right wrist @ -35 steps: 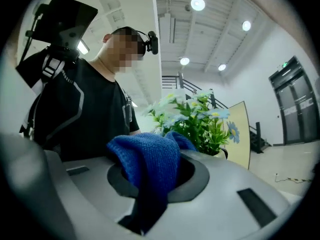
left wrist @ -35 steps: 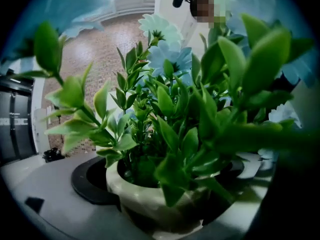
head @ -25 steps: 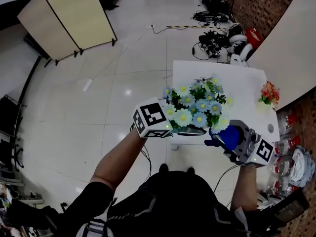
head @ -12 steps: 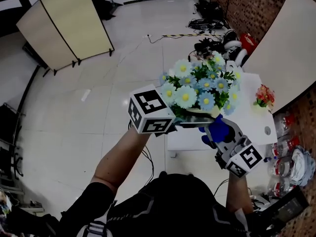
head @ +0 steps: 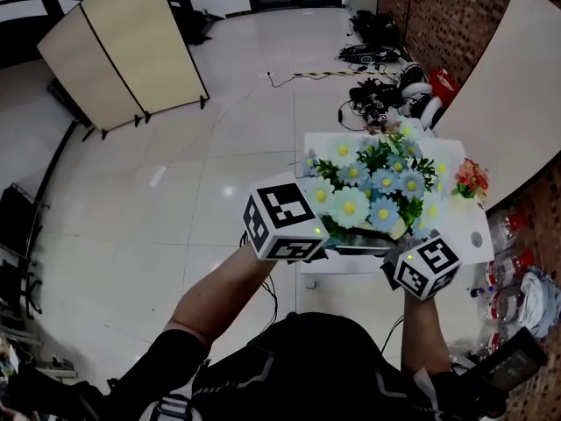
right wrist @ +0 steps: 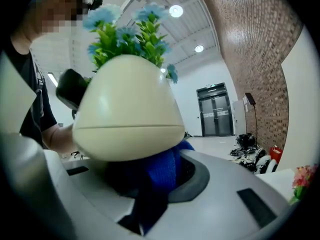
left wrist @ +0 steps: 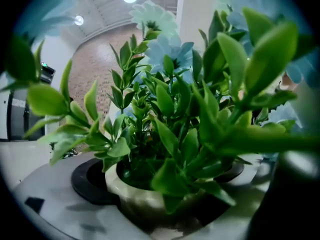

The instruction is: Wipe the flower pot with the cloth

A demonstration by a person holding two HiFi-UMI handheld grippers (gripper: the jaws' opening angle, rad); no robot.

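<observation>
One cream pot [right wrist: 127,109] of blue flowers [head: 372,187], up in the air above a white table [head: 473,226]. Hangs gripped at the rim by the left gripper [left wrist: 165,199], jaws closed onto the lip from either side, green leaves crowding that view. Meets a blue cloth [right wrist: 162,171] low on its rounded wall, cloth and pot touching. Cloth pinched in the right gripper [right wrist: 150,184], jaws drawn in tight on the bunched fabric. Further out, near the table's right edge, a small bunch of red flowers [head: 471,178]. Beyond, on the pale tiled floor [head: 175,191], a folding screen [head: 131,42] and a tangle of cables [head: 386,86] by a brick wall [head: 456,7].
</observation>
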